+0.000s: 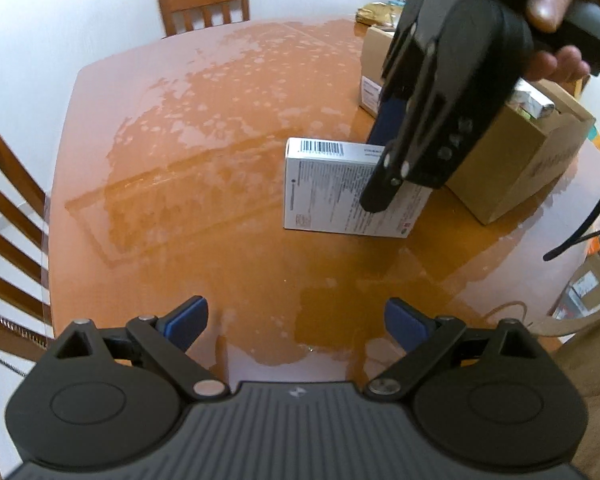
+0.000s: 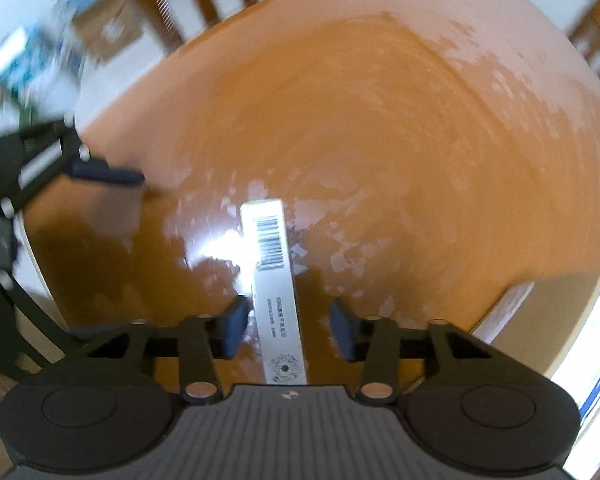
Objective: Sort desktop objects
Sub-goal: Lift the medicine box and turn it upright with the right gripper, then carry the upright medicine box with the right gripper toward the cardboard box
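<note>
White cardboard box point(image 1: 340, 188) stood on its long edge near the surface's point(image 1: 204, 128) right edge, exposing narrow sides; the right tool point(image 2: 288, 330) straddled it, pads apart, while the left tool point(image 1: 296, 320) hung wide open.

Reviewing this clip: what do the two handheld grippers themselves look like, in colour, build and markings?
Both match. The left gripper has a black ribbed body with a small pale logo, two round black side discs, black linkage arms with silver pivot pins, and blue finger pads. The right gripper has the same build; from the left wrist view it shows a grey handle and black cables trailing nearby.
</note>
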`<act>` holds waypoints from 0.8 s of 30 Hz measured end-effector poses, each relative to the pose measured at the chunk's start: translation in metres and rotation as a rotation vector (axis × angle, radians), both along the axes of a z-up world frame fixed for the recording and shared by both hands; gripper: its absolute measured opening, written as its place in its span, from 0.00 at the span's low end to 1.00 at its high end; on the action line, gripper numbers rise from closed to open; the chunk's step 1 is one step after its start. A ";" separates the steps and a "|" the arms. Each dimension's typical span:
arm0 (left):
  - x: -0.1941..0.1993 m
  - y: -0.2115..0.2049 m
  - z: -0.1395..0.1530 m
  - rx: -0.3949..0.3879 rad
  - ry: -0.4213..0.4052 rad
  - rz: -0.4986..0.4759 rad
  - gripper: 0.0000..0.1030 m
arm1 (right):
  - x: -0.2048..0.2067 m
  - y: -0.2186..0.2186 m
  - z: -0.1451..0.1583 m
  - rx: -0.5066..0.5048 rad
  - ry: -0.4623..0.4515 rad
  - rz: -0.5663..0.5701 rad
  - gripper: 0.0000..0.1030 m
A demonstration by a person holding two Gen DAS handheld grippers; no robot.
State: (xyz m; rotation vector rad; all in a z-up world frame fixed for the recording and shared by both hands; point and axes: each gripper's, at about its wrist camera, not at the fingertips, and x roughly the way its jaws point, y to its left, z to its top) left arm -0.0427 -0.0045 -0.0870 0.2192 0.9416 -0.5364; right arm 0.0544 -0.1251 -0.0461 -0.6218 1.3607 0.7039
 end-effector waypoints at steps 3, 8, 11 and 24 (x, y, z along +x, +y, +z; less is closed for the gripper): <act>0.003 0.001 0.003 -0.018 -0.010 0.033 0.92 | -0.005 0.009 -0.008 -0.040 -0.016 0.098 0.27; 0.001 0.006 0.005 -0.046 -0.017 0.072 0.92 | -0.002 0.018 -0.014 -0.063 -0.005 0.149 0.27; -0.001 0.008 0.005 -0.048 -0.016 0.084 0.92 | -0.002 0.025 -0.014 -0.077 -0.005 0.168 0.27; 0.001 0.013 0.000 -0.059 -0.012 0.112 0.92 | -0.003 0.036 -0.017 -0.116 -0.005 0.231 0.23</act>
